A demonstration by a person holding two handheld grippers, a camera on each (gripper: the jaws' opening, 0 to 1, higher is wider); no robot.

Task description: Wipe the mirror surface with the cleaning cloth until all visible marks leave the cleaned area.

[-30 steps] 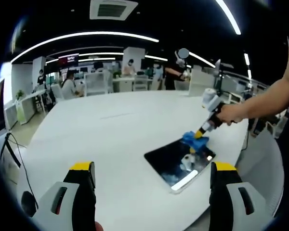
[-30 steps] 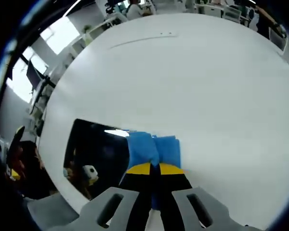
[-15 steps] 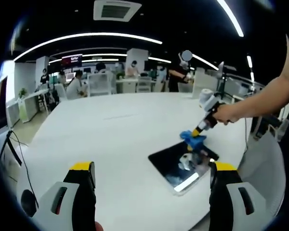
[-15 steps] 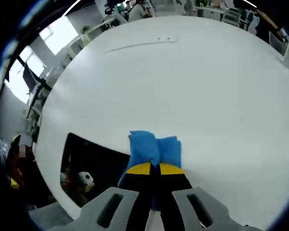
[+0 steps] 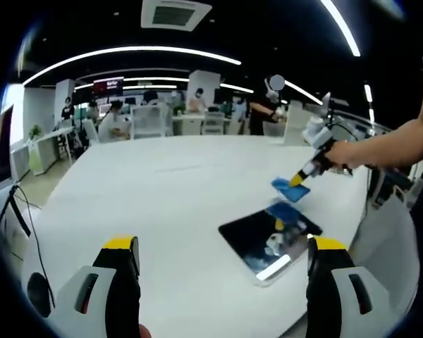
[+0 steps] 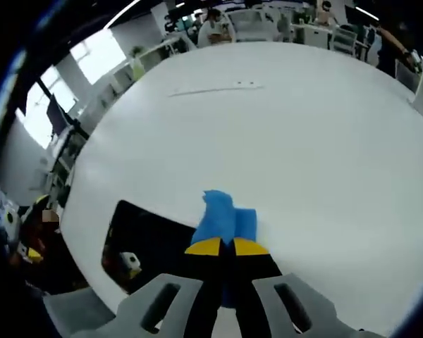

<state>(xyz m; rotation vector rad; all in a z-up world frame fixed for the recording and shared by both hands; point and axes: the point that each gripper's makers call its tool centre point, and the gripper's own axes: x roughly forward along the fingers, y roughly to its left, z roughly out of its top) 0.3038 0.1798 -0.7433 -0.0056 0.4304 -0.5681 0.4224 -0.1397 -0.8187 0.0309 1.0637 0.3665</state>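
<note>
White tabletop [image 5: 148, 204]: mirror [image 5: 269, 236], marks undiscernible (wiping progress unjudgeable); right gripper [image 6: 222, 246] clamps cleaning cloth [image 6: 225, 220] raised clear; left gripper [image 5: 218, 257] open, idle.

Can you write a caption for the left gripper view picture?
The right claw holds a blue cloth above the mirror on a white table.

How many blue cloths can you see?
1. The blue cloth is pinched in the right gripper, lifted above the far edge of the mirror on the white table. The blue patch on the mirror is its reflection.
</note>
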